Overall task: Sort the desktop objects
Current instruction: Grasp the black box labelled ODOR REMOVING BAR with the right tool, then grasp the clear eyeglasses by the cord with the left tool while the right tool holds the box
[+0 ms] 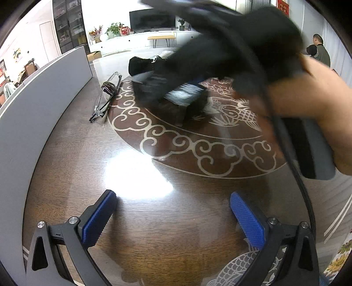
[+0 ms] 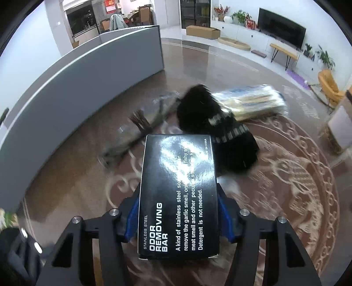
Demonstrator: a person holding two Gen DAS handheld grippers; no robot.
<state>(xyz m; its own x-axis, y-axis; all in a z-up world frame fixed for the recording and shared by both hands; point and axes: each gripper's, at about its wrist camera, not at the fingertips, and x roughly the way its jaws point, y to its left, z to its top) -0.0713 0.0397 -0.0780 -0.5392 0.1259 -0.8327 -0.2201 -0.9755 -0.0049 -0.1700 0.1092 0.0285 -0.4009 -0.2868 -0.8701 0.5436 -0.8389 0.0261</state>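
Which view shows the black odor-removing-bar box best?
The right wrist view: the box fills the centre, label readable, clamped in the right gripper. The left wrist view shows it only blurred, mostly hidden.

A grey partition curves along the left; at upper right a dark television stands over white cabinets beside potted plants.

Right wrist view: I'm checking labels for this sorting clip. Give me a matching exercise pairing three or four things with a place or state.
Things:
1. black box
2. left gripper
3. glasses
4. clear packet

Places or states:
A. open, nothing between the pads
B. behind the black furry thing
C. clamped in the right gripper
D. on the table near the grey divider

Pairs: 1-C, 2-A, 3-D, 4-B
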